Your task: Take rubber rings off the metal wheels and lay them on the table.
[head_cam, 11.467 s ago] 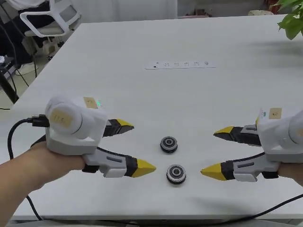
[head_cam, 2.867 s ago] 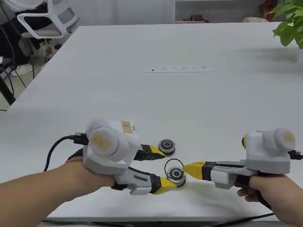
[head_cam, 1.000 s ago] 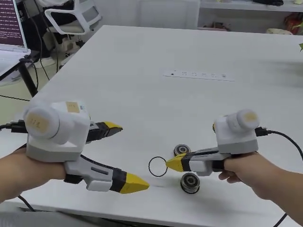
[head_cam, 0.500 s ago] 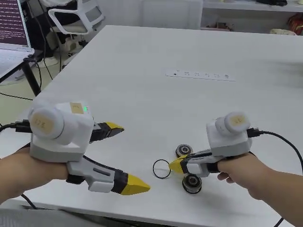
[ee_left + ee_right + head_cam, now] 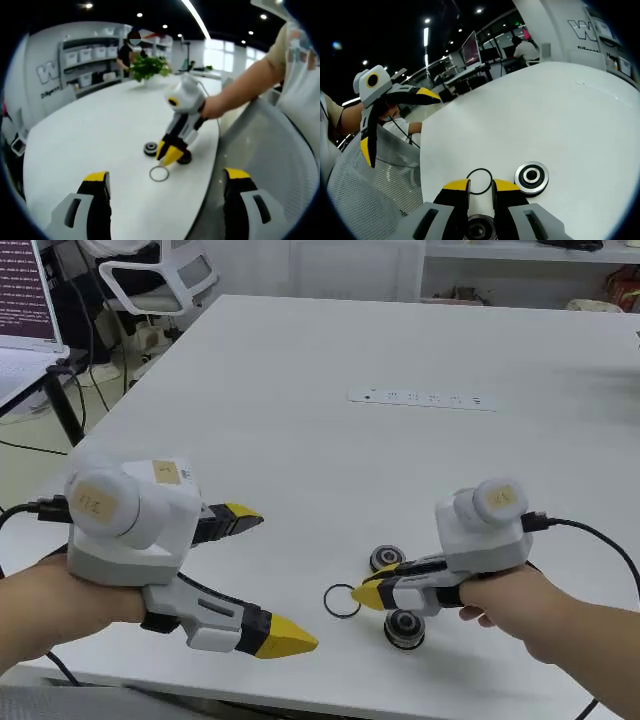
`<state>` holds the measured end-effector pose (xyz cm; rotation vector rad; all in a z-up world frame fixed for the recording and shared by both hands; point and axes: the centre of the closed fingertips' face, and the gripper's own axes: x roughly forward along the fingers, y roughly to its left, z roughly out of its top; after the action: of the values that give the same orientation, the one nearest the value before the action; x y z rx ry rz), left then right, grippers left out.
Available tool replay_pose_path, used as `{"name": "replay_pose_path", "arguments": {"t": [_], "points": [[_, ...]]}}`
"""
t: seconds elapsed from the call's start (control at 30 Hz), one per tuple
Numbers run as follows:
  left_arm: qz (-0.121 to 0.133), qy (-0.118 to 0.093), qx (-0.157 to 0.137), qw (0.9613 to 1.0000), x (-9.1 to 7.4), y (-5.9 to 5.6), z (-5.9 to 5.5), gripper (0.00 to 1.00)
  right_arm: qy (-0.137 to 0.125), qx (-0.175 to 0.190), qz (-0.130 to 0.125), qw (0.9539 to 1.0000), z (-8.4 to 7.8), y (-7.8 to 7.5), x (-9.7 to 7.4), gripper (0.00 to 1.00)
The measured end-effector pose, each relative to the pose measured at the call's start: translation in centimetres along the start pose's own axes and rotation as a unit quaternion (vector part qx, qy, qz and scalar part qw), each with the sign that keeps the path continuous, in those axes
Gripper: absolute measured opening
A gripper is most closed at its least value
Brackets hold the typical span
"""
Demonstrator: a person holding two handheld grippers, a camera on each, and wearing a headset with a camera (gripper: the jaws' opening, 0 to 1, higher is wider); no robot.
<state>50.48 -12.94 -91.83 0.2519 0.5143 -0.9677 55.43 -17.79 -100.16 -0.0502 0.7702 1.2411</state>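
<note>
My right fingers [image 5: 456, 186] stand a narrow crack apart, holding nothing; the thin black rubber ring [image 5: 480, 180] lies flat on the white table [image 5: 560, 115] just at their tips. My left fingers [image 5: 95, 179] gape wide, empty.

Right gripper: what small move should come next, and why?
Probably draw the right gripper back off the rubber ring and turn it toward the far wheel. The ring lies flat on the table, apart from the tips in the left gripper view, and that wheel looks to carry a black band round its rim.
</note>
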Motion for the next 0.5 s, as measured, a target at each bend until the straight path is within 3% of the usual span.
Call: {"name": "replay_pose_path", "arguments": {"t": [0.5], "points": [[-0.012, 0.009, 0.013, 0.9998, 0.7, -0.2, 0.8, 0.94, -0.071, -0.003, -0.001, 0.9975, 3.1, 0.2, -3.0, 0.27]]}}
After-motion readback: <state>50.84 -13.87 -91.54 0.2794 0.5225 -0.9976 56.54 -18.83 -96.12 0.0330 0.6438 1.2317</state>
